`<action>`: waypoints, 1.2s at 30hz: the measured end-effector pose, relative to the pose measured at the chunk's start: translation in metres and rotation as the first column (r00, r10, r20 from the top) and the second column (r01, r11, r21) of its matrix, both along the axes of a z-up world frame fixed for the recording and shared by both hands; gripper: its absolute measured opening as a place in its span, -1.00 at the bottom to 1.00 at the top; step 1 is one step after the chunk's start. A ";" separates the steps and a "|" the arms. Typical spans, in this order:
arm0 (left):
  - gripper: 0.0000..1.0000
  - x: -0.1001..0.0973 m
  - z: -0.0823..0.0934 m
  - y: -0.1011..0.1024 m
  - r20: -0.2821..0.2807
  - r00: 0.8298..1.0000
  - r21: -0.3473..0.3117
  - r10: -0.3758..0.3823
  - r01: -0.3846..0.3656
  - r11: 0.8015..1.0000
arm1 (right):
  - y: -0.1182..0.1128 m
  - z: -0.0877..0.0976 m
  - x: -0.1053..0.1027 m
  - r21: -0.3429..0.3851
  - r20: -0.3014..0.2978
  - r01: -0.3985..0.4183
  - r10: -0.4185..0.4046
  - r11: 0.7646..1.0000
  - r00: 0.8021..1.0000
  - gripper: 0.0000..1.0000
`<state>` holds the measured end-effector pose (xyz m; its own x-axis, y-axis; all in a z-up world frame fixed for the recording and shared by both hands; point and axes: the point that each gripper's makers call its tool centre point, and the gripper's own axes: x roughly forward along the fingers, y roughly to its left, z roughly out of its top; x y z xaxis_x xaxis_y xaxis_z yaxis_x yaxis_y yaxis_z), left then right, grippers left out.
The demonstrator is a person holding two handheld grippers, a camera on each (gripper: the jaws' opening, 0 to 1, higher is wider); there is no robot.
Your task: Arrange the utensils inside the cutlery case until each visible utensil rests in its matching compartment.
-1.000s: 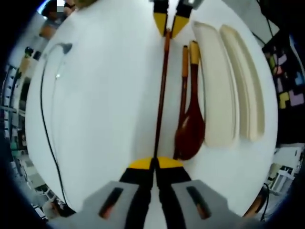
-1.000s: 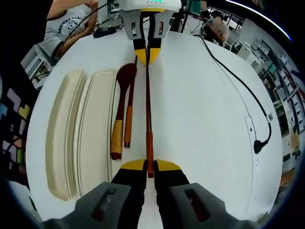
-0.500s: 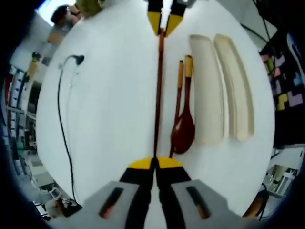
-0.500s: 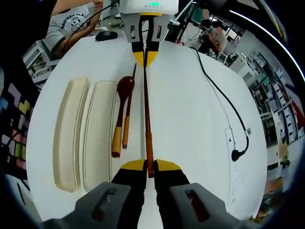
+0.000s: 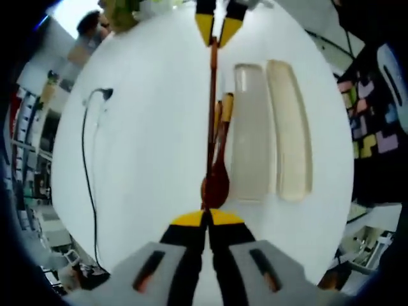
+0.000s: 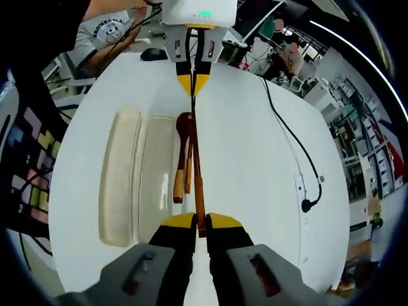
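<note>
Chopstick (image 5: 211, 108) now lifted higher off the table (image 5: 146, 127), overlapping the wooden spoon (image 5: 217, 175) beside the cutlery case (image 5: 271, 134). Left gripper (image 5: 206, 220) fingers clamped on one end; right gripper (image 6: 198, 224) fingers clamped on the other.

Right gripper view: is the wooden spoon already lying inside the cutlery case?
No. The wooden spoon lies on the white table beside the cutlery case, not in either of its compartments.
</note>
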<state>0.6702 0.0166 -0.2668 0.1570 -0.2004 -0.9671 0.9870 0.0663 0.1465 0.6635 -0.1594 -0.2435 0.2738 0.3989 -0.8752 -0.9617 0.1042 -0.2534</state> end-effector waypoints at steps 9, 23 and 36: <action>-0.98 -0.027 0.006 -0.006 -0.021 1.000 0.001 -0.020 0.020 1.000 | -0.007 0.002 -0.024 0.017 -0.030 0.001 0.000 1.000 1.000 -0.91; -0.98 -0.069 0.001 -0.019 -0.104 0.994 -0.037 -0.045 0.042 0.998 | -0.019 -0.025 -0.067 -0.056 -0.110 -0.028 0.021 0.998 0.994 -0.91; -0.97 -0.092 -0.017 -0.021 -0.169 0.984 -0.052 -0.054 0.046 0.998 | -0.022 -0.046 -0.093 -0.067 -0.213 -0.014 -0.001 0.998 0.977 -0.91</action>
